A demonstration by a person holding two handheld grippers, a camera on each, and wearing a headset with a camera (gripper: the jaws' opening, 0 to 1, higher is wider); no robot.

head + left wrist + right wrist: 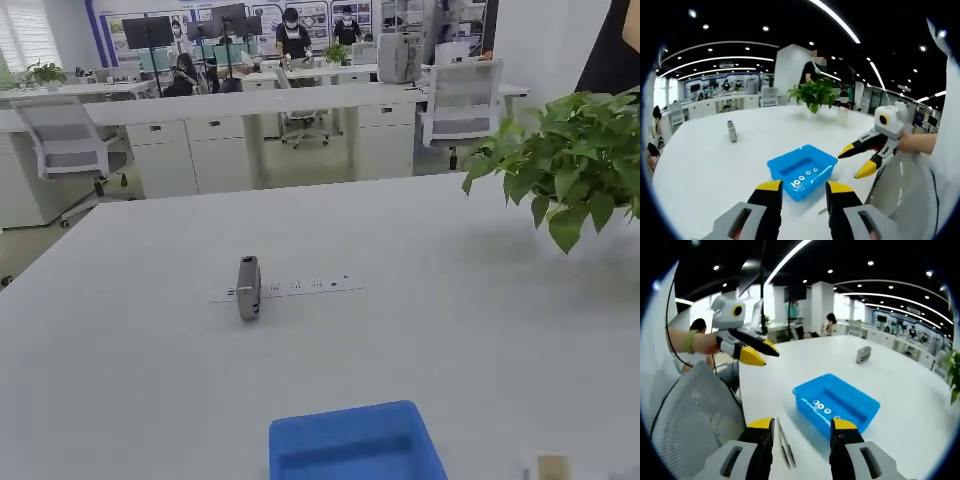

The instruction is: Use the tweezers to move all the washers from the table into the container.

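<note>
A blue container [345, 422] stands at the near edge of the white table. Several washers [805, 176] lie in a row on its floor, also seen as washers [822, 407] in the right gripper view. The tweezers [785, 447] lie flat on the table beside the container [805, 388], just ahead of my right gripper [802, 426], which is open and holds nothing. My left gripper [805, 189] is open too, with the container [777, 163] right in front of its jaws. Each gripper shows in the other's view, held above the table: the right one [861, 160] and the left one [756, 352].
A white power strip [300, 287] with a grey adapter [248, 288] lies mid-table. A leafy plant [575, 165] hangs over the table's right side. A mesh chair back [695, 415] is close to the table's near edge. Desks, chairs and people fill the room behind.
</note>
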